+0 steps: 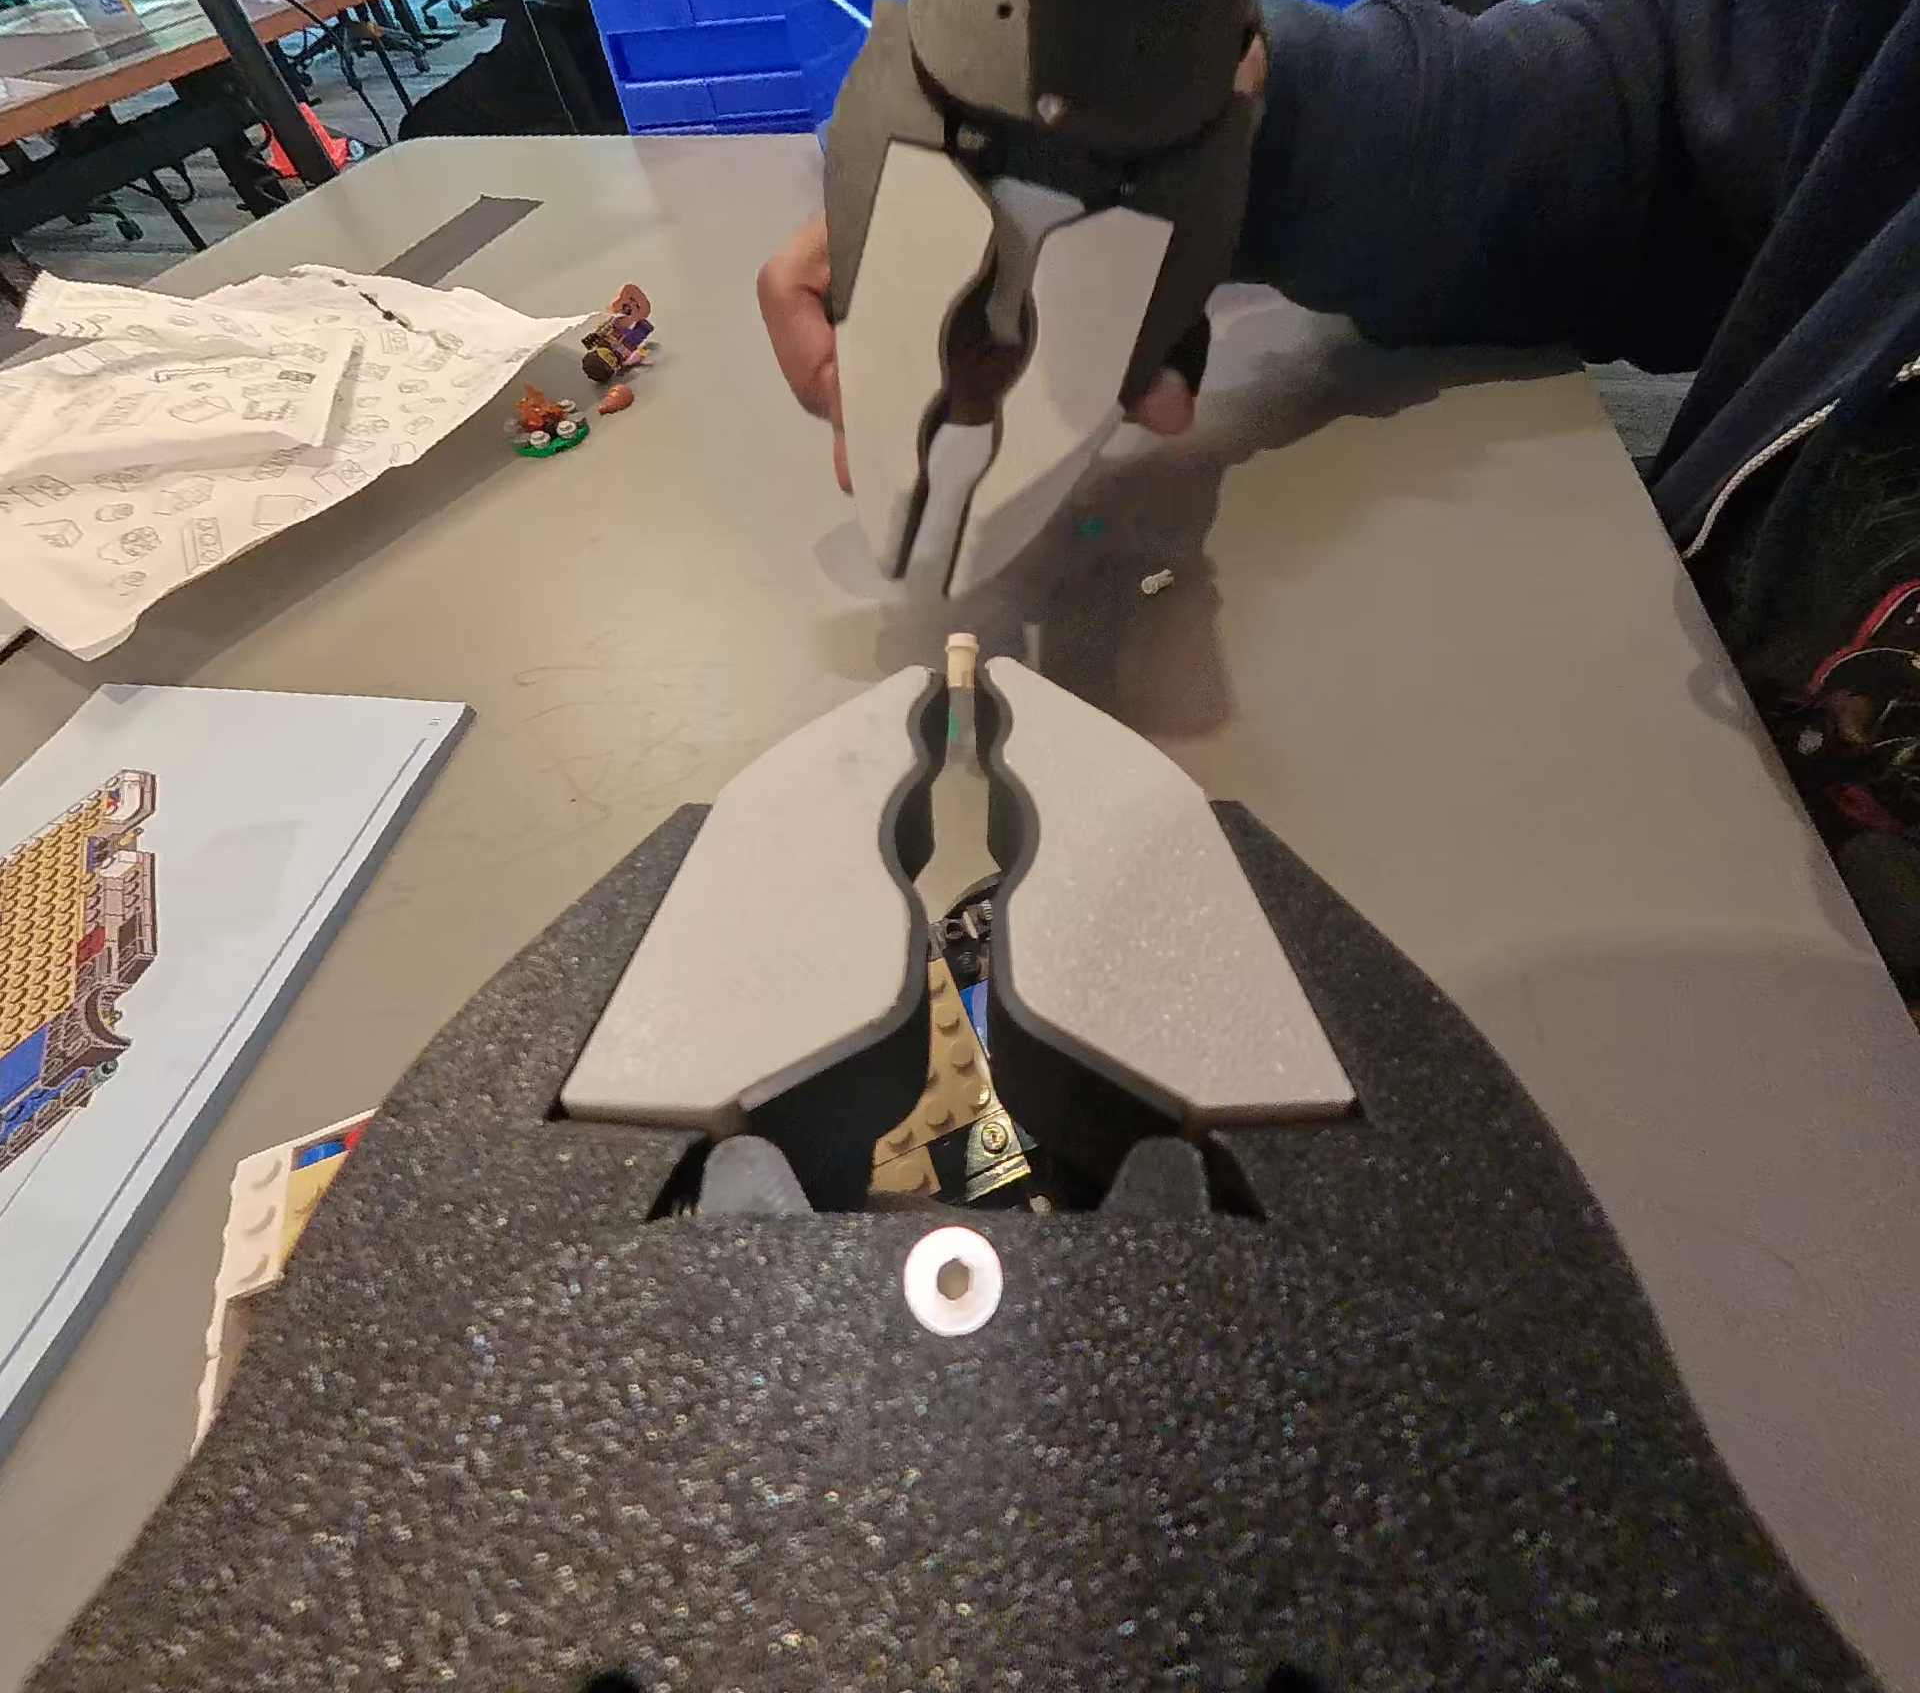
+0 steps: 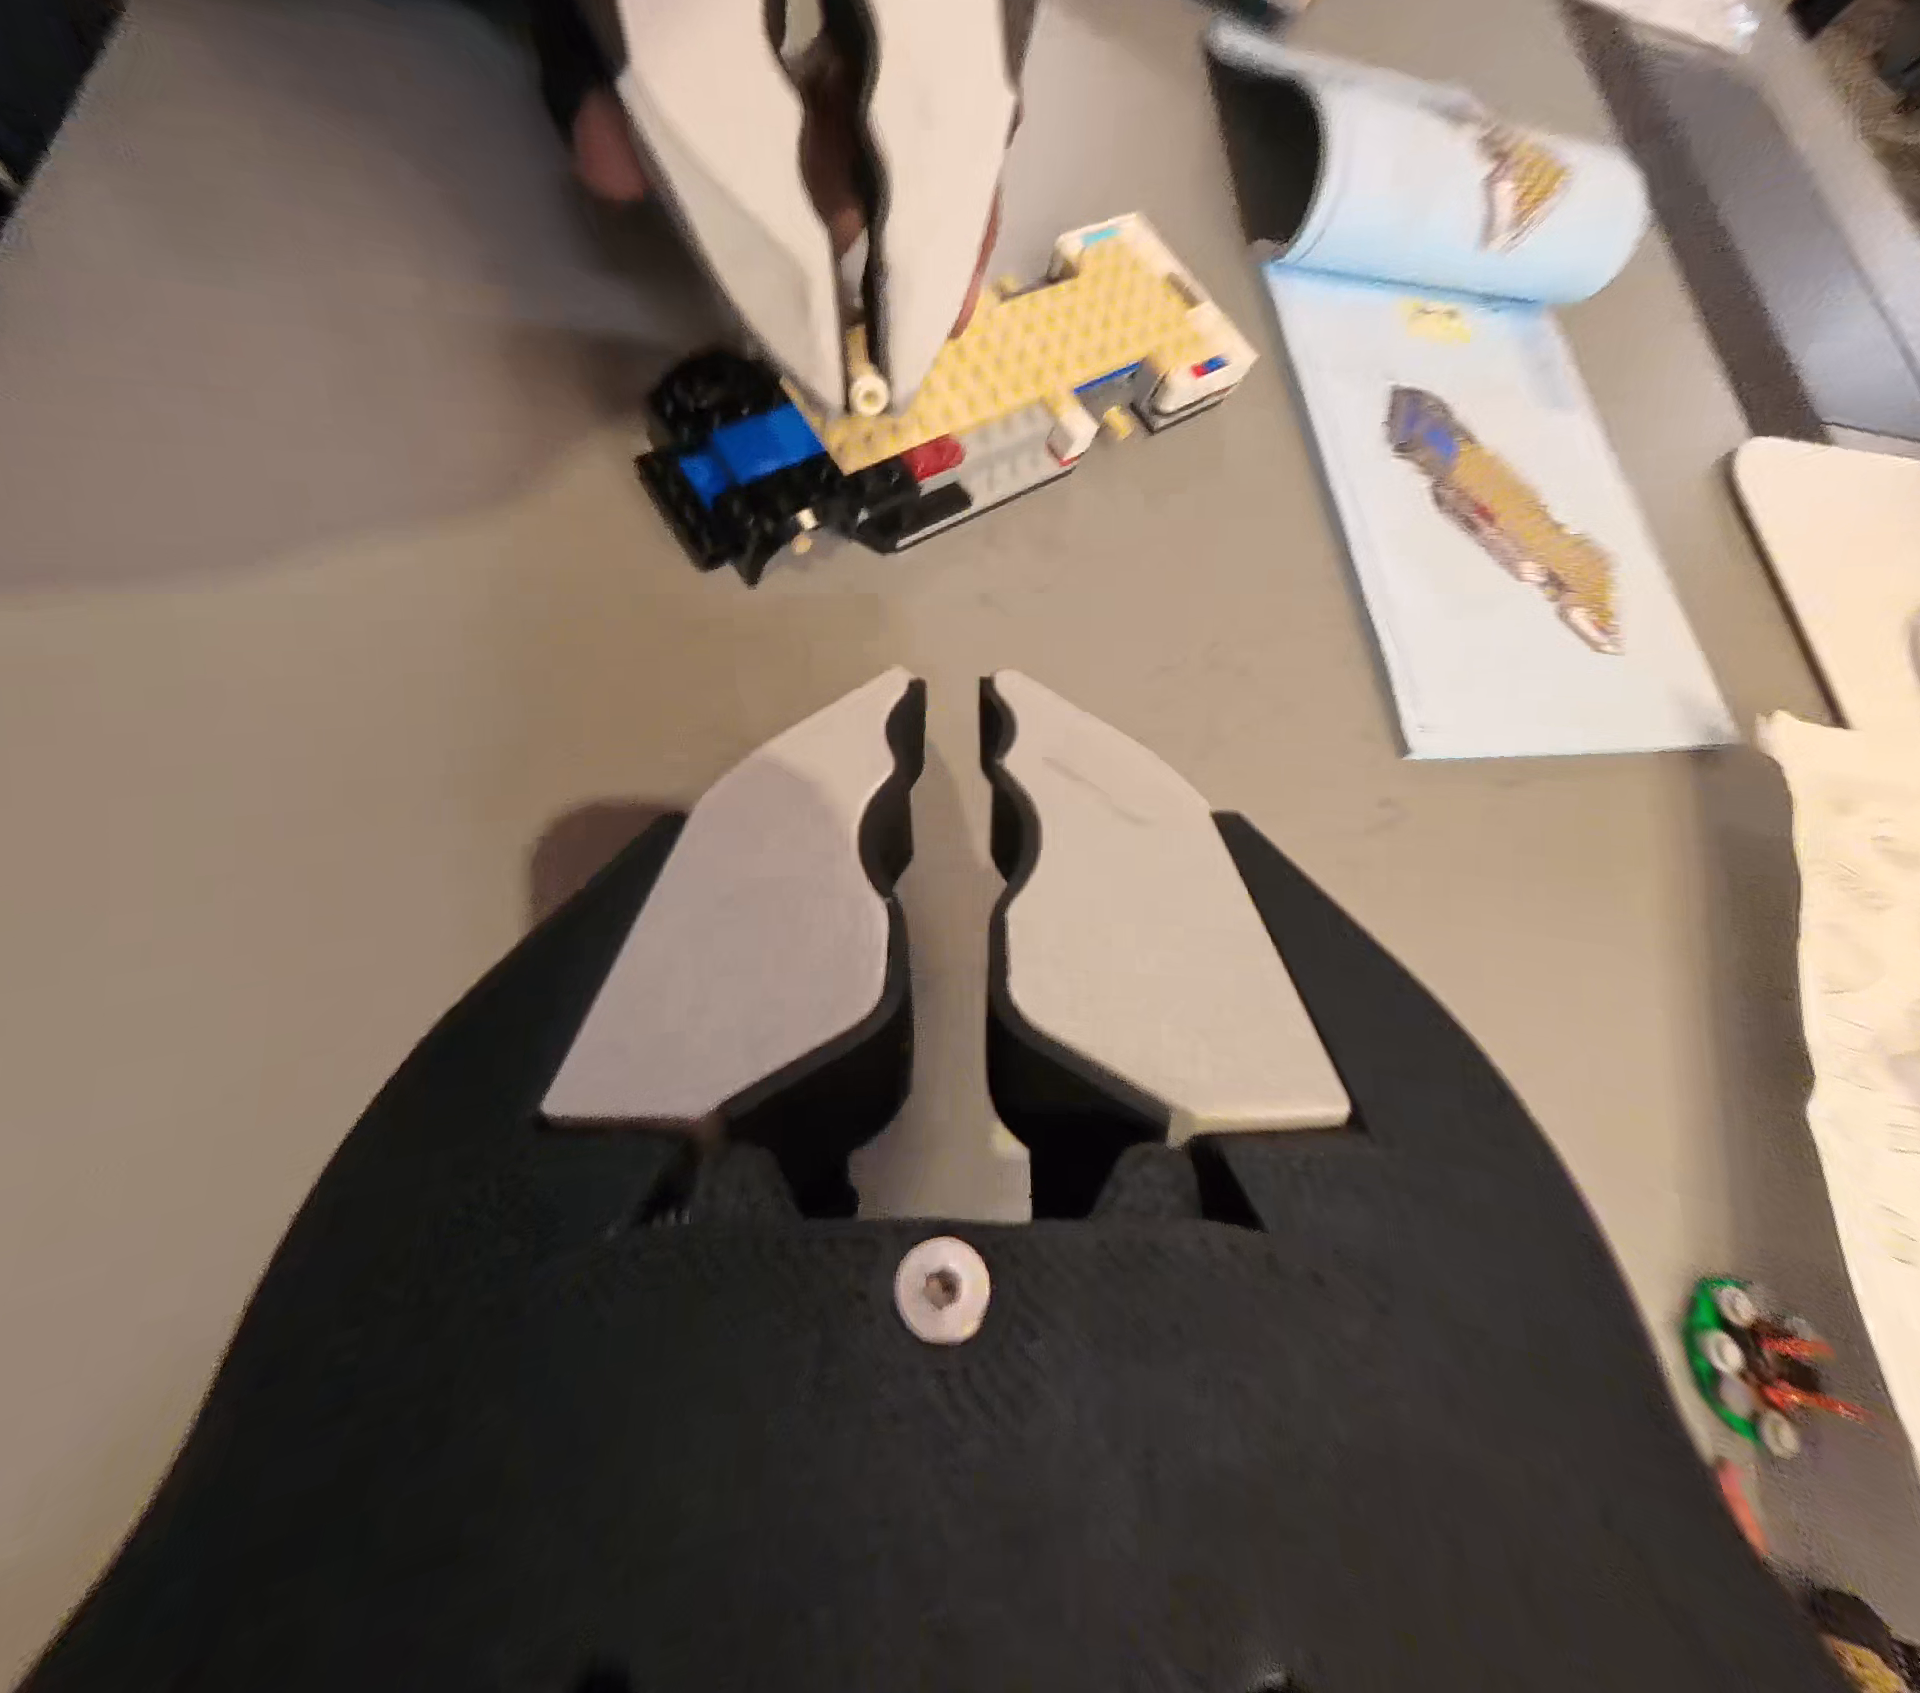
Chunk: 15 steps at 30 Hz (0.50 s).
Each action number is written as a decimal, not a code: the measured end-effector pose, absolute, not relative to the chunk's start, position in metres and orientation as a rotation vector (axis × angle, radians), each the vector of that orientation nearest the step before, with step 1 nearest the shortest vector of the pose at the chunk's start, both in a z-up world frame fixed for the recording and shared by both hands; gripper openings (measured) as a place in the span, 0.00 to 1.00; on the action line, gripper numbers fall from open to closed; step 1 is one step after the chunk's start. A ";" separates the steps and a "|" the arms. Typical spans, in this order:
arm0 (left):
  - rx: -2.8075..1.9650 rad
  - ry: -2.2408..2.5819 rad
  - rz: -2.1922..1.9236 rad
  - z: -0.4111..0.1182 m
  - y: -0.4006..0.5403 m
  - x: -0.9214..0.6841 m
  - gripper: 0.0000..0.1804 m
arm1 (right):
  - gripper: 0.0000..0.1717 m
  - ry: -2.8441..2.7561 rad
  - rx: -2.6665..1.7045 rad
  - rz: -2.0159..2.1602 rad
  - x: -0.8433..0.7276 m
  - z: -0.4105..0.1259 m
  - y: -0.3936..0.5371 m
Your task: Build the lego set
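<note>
In the left wrist view, the left gripper (image 1: 958, 675) is clamped on a small cream peg (image 1: 961, 654), whose flanged end sticks out just past the fingertips above the grey table (image 1: 1455, 760). Facing it from across the table is the right gripper (image 1: 923, 578), held in a person's hand (image 1: 805, 334), its fingers a little apart with nothing between them. A tiny white piece (image 1: 1156, 581) lies on the table just beside that gripper. Off to the left lie a crumpled printed paper (image 1: 187, 438), two small toy figures (image 1: 582, 386) and an instruction booklet (image 1: 208, 916). In the right wrist view, the right gripper (image 2: 952, 693) hovers over bare table with a narrow gap between its tips. Opposite, the left gripper (image 2: 871, 386) pinches the cream peg (image 2: 867, 394) right over a brick model (image 2: 935, 417) in tan, blue and black; whether the peg touches the model cannot be told. The open booklet (image 2: 1496, 521) lies to the right.
</note>
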<state>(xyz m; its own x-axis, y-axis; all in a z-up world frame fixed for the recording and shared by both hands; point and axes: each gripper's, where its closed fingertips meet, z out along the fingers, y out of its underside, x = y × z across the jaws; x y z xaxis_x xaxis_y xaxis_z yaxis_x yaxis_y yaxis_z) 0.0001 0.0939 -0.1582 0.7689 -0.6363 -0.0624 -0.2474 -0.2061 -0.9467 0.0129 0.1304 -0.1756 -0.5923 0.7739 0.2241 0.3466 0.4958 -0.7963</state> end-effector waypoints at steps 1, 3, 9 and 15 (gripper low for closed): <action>-1.786 0.687 -0.411 -0.158 0.094 0.000 0.02 | 0.06 -2.159 -0.930 0.976 0.014 -0.174 0.134; -1.789 0.683 -0.413 -0.159 0.094 -0.001 0.02 | 0.06 -2.177 -0.949 0.932 0.016 -0.180 0.144; -1.797 0.673 -0.413 -0.160 0.096 -0.003 0.03 | 0.05 -2.202 -1.015 0.846 0.017 -0.200 0.161; -1.808 0.659 -0.413 -0.161 0.096 -0.005 0.03 | 0.05 -2.206 -1.041 0.856 0.013 -0.211 0.160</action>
<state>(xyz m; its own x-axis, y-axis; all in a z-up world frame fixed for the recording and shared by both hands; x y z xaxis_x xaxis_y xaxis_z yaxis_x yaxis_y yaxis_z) -0.0052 0.0964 -0.1606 0.7833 -0.6202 -0.0418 -0.2333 -0.2310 -0.9446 0.0125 0.1603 -0.2109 -0.5490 0.8104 0.2045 0.4605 0.4975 -0.7351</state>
